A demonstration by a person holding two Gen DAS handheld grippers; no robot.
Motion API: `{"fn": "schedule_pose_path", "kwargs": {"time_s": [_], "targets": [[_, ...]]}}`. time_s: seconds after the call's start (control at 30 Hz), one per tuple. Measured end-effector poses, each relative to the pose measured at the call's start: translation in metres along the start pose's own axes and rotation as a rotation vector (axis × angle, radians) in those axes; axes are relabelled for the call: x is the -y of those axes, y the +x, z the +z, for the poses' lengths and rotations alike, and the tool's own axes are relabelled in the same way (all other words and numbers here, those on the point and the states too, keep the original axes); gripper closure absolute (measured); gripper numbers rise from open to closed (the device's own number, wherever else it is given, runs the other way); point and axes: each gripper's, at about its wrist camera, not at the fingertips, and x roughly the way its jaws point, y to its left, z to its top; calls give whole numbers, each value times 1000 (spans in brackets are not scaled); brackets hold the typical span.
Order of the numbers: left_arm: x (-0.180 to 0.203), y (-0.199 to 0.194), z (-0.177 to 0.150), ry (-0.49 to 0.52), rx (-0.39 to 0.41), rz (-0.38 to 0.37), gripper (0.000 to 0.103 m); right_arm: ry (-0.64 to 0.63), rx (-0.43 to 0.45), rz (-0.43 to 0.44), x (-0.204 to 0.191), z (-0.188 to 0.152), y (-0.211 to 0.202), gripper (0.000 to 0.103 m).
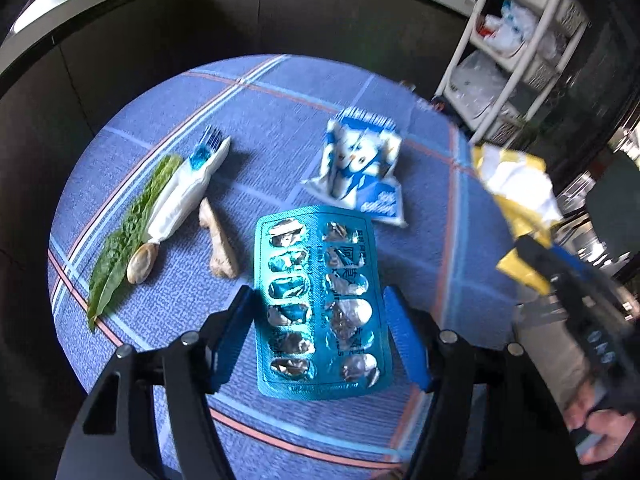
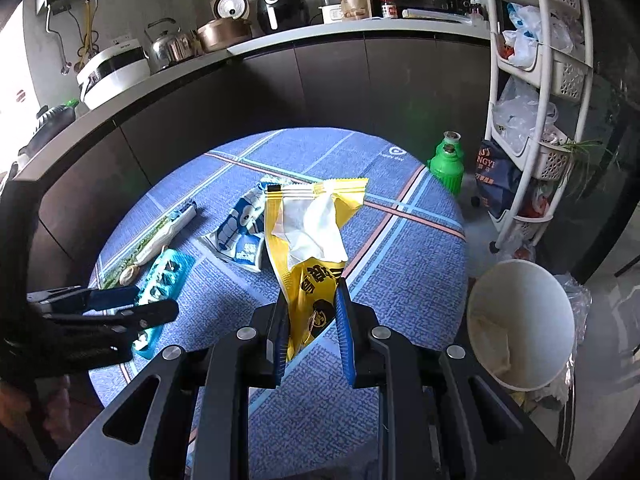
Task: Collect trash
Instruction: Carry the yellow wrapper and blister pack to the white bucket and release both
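A yellow snack wrapper (image 2: 310,248) with a white tissue (image 2: 310,226) spilling from its torn top is pinched by its lower end between the closed fingers of the right gripper (image 2: 312,316), held upright above the blue plaid tablecloth (image 2: 400,280). The left gripper (image 1: 320,320) is held with its fingers spread on either side of an empty teal blister pack (image 1: 320,300); the pack appears to be braced between them, though whether it is truly clamped or merely resting cannot be told. On the cloth are left a blue-and-white cartoon wrapper (image 1: 360,168), a white toothbrush sleeve (image 1: 184,192), a green leaf (image 1: 120,248), a clam shell (image 1: 140,266) and a piece of ginger (image 1: 218,240). A white bin (image 2: 520,320) stands beside the table on the right. The tissue could be shaken loose if the wrapper is swung quickly toward the bin, since it is only tucked in. The stiff, slick blister pack could be dropped if the left fingers are not closed firmly.
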Motion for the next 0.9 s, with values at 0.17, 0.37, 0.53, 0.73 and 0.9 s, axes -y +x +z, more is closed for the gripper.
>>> {"fn": "schedule_pose_path", "kwargs": {"time_s": [0.17, 0.37, 0.53, 0.73, 0.9], "targets": [[7, -28, 2, 2, 48, -69, 37, -3, 44, 5, 2, 3, -21, 84], [30, -58, 4, 48, 87, -127, 37, 16, 84, 13, 10, 3, -42, 84], [50, -66, 10, 70, 95, -177, 37, 37, 110, -4, 25, 2, -57, 84], [79, -67, 17, 107, 97, -238, 37, 102, 136, -53, 57, -2, -71, 84], [107, -61, 25, 145, 89, -279, 37, 145, 146, -90, 83, -8, -77, 84]]}}
